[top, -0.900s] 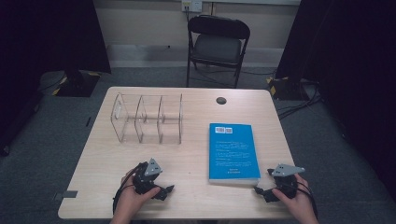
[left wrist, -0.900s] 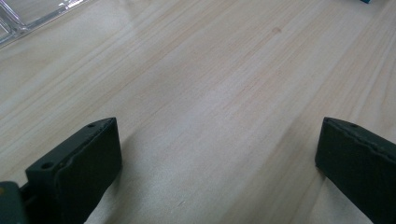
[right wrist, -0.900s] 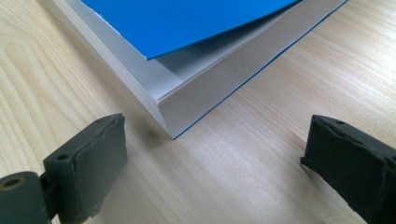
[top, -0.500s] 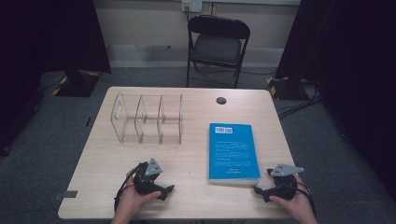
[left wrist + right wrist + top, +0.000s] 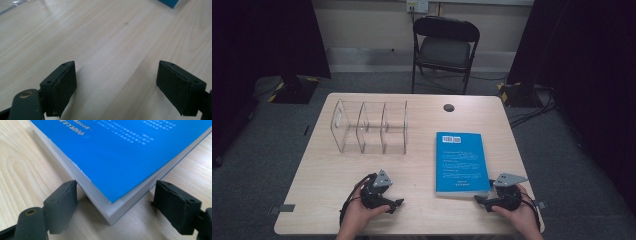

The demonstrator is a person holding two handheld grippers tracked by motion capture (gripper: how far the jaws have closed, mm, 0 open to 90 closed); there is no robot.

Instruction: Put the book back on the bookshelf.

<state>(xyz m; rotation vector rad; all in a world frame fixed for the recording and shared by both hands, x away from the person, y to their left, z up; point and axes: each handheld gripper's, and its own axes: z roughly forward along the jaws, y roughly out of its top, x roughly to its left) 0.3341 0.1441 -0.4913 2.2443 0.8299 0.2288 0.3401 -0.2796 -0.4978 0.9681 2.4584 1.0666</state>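
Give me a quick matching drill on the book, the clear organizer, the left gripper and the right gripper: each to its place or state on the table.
1. blue book
2. clear organizer
3. left gripper
4. right gripper

A. open over bare wood
B. open, book's near corner between its jaws
C. lying flat, right half of table
D. standing empty, left half of table

Pairs: 1-C, 2-D, 3-A, 4-B

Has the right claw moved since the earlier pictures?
Yes, slightly: the right claw has crept left toward the blue book, its open jaws now flanking that book's near corner.
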